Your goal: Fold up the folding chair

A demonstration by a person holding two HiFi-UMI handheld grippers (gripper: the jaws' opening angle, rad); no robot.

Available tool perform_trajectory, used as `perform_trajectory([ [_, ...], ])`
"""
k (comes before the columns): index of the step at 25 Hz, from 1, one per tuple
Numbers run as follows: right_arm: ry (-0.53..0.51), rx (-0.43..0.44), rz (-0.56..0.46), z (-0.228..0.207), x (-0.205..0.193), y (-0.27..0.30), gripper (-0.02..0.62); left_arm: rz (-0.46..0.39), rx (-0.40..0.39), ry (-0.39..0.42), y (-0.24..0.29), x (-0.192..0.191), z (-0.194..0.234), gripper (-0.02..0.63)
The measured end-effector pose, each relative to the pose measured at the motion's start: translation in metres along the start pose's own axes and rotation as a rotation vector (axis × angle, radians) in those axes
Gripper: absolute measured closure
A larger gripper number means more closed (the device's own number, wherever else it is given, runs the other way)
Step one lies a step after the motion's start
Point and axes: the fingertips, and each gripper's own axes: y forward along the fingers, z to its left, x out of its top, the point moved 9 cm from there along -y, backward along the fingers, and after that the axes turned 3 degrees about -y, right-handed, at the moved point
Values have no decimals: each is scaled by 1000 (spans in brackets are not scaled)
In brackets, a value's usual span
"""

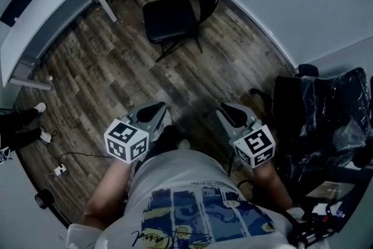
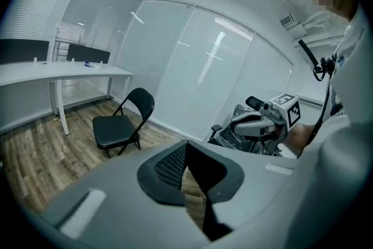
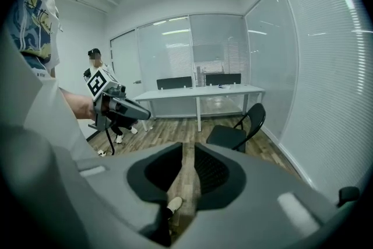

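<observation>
Wood-plank floor (image 1: 99, 67) spreads across the room, with a long white counter (image 1: 46, 3) running along one side. On that floor, close to the pale wall (image 1: 291, 3), the black folding chair (image 1: 175, 14) stands unfolded, seat down, well apart from the left tool (image 1: 156, 109) and the right tool (image 1: 228, 109). The left tool's jaws are pressed together around nothing; the right tool's stand slightly apart, with only floor showing through the gap.

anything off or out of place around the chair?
Nothing stands out. The chair stands upright and unfolded on the floor by the desk, with no visible damage. Only a loose cable lies on the floor, well away from it.
</observation>
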Motion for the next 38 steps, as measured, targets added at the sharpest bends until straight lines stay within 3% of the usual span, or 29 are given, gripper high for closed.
perform_trajectory([
  [17, 42, -58, -18, -68, 67, 92, 532, 38, -38, 27, 51, 68, 105, 600],
  [24, 40, -40, -6, -124, 73, 99, 532, 23, 1, -2, 91, 95, 106, 600],
  [31, -6, 22, -13, -194, 84, 101, 531, -16, 59, -20, 136, 122, 85, 600],
  [38, -19, 120, 20, -234, 70, 128, 514, -36, 152, -69, 158, 124, 84, 600],
])
